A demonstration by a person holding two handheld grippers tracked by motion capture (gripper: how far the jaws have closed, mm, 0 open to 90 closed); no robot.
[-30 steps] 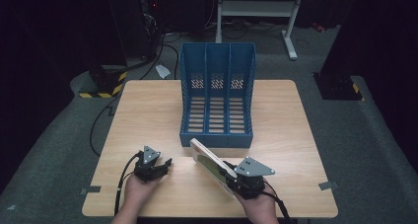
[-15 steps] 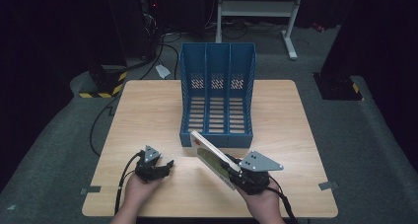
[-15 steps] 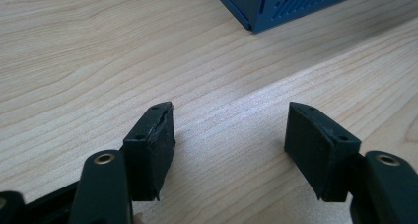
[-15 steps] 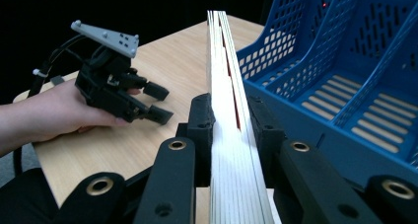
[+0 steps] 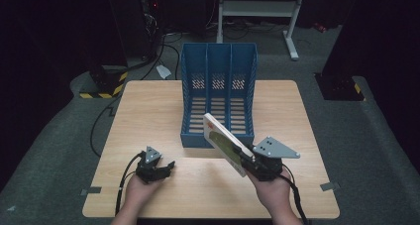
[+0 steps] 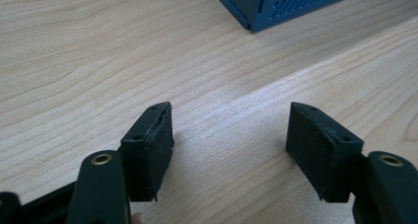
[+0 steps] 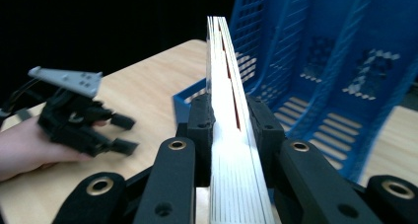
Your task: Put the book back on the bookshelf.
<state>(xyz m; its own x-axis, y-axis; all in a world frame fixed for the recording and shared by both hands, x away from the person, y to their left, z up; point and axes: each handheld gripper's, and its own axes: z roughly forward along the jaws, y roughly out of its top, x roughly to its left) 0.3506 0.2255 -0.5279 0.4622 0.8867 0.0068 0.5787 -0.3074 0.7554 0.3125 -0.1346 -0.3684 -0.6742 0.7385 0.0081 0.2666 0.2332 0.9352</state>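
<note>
A blue three-slot file rack (image 5: 218, 93) stands at the table's middle, open side toward me. My right gripper (image 5: 247, 161) is shut on a thin white book (image 5: 224, 140), held on edge and slanting up toward the rack's front. In the right gripper view the book (image 7: 227, 135) rises between the two pads, with the rack (image 7: 335, 81) close behind it. My left gripper (image 5: 170, 169) rests low at the front left of the table, open and holding nothing. Its view has both pads (image 6: 150, 150) wide apart over bare wood, the rack's corner (image 6: 276, 7) beyond.
The wooden table (image 5: 148, 116) stands on grey carpet. A white metal stand (image 5: 257, 9) and dark equipment sit behind it. A yellow-black striped block (image 5: 101, 88) lies off the far left corner. Cables trail from both grippers over the front edge.
My right gripper has lifted the book and carried it forward, so its far end now reaches over the rack's front edge. The left gripper has stayed put.
</note>
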